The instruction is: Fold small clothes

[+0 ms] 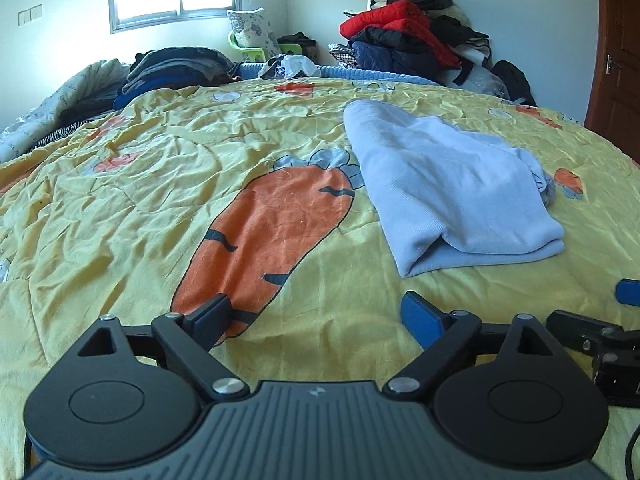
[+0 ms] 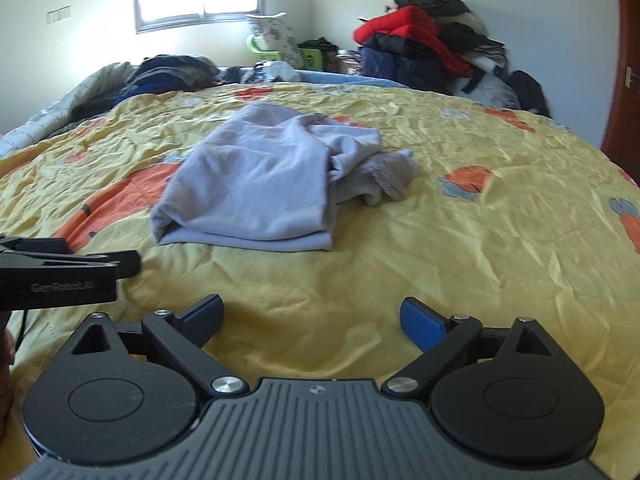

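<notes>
From the left wrist view, the left tool [image 1: 318, 318] hangs low over the yellow carrot-print bedspread [image 1: 160, 200], its jaws spread wide and holding nothing. The pale blue garment [image 1: 448, 188] lies ahead and to the right of it, well apart from its fingertips, already doubled over with a folded edge facing the tool. Part of the right tool [image 1: 600, 336] shows at the right edge, beside the left one.

From the right wrist view, the right tool [image 2: 312, 318] is likewise released and empty, above bare bedspread [image 2: 480, 240]. The garment [image 2: 248, 192] sits ahead and slightly left, with a bunched, rumpled portion [image 2: 372, 172] spilling out on its right side. The left tool [image 2: 68, 272] enters from the left edge.

The fold looks partly done, with both tools between grasps. The next move probably calls for reaching forward to the loose bunched part, pinching it, and tucking or folding it over the flat layers.
</notes>
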Motion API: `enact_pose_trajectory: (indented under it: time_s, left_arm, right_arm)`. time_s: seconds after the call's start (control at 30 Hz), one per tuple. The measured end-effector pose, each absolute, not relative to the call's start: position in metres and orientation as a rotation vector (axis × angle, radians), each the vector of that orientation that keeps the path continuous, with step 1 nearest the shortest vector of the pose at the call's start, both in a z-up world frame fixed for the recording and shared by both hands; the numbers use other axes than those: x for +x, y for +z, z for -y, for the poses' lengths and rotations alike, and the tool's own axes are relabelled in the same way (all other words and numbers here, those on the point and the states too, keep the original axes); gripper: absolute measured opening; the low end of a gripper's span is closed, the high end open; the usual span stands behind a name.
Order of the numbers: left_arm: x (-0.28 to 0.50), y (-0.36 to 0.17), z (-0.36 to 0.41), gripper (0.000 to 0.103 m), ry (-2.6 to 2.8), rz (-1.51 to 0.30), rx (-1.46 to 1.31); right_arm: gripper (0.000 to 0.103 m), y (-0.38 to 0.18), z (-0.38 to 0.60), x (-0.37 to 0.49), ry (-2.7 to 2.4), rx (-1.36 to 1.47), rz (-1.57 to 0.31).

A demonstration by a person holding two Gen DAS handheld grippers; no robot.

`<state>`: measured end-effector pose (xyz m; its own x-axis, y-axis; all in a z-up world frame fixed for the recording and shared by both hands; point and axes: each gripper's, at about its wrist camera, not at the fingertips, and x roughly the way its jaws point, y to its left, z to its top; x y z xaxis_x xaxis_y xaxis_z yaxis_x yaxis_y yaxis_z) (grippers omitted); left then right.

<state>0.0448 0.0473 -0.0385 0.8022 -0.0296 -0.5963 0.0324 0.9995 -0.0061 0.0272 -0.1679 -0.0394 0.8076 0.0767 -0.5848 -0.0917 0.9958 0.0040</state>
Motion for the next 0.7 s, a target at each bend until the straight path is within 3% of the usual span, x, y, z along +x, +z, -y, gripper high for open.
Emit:
enact_pose_trajectory:
  time_s: [0.17, 0.4, 0.7]
  left_arm:
    - [0.0444, -0.0388, -0.0444, 0.093, -0.033, -0.637, 0.019]
    - [0.0453, -0.0397, -0.0455, 0.1, -0.063, -0.648, 0.012]
    - [0.0447, -0.0398, -0.0445, 0.1, -0.06, -0.647, 0.016]
  right_arm:
    - [0.103, -0.0442, 0.1746, 0.0304, 0.005, 0.005, -0.648]
    - [0.103, -0.0464, 0.1669, 0.0319, -0.003, -0.041, -0.656]
    - [0.103, -0.0447, 0.1713, 0.0374, 0.014, -0.027, -0.66]
